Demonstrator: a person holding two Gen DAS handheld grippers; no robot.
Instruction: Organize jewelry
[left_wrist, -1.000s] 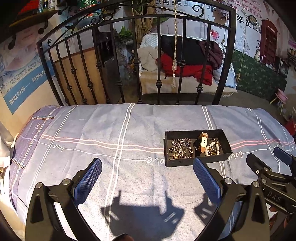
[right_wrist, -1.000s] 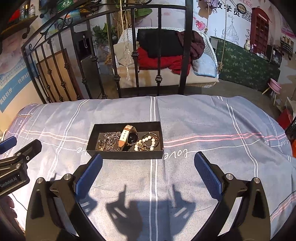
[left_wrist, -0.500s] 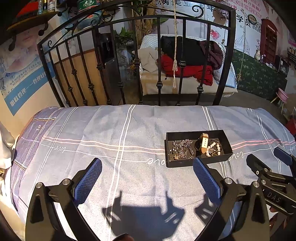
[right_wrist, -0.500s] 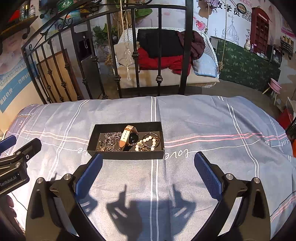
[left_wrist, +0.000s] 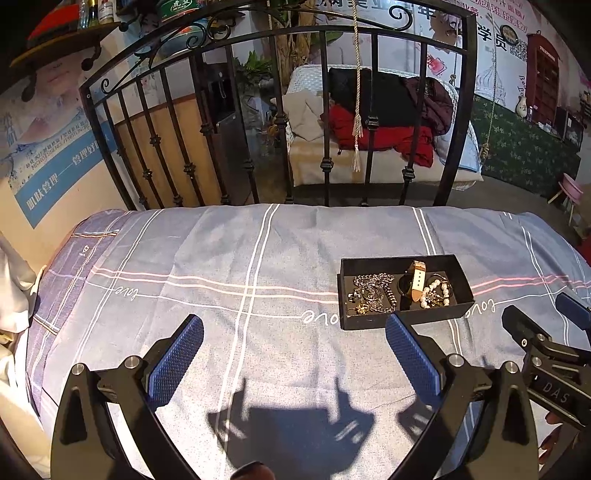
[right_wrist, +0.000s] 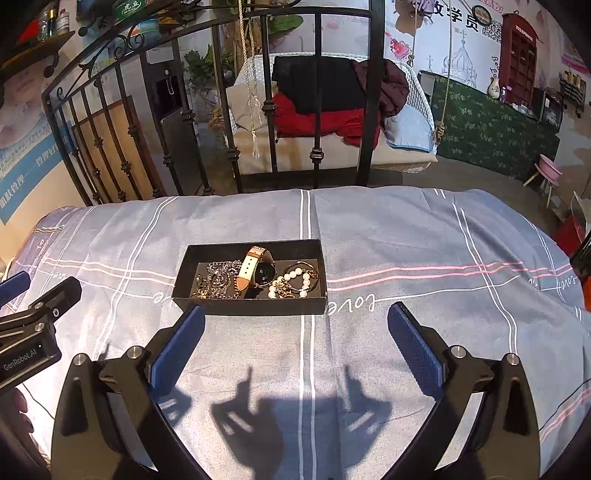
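Observation:
A shallow black tray (right_wrist: 251, 307) (left_wrist: 402, 320) rests on the blue-grey checked bedspread. Inside lie a tangled metal chain necklace (right_wrist: 218, 277) (left_wrist: 371, 293), a watch (right_wrist: 258, 271) (left_wrist: 415, 280) with a tan strap and dark face, and a pearl bracelet (right_wrist: 291, 282) (left_wrist: 436, 293). My right gripper (right_wrist: 295, 325) hovers open just in front of the tray, its left fingertip near the tray's front left corner. My left gripper (left_wrist: 293, 334) is open over bare bedspread, left of the tray, with its right pad close to the tray's front edge. Neither holds anything.
A black iron bed rail (left_wrist: 325, 110) (right_wrist: 314, 92) stands along the far edge of the bed. Beyond it hangs a swing seat piled with red and black clothes (left_wrist: 384, 122). The other gripper shows at each view's side edge (left_wrist: 546, 354) (right_wrist: 33, 325).
Both views have shifted only slightly; the left gripper has tilted a little, so the tray sits marginally lower in its view. Jaws stay open and the jewelry has not moved.

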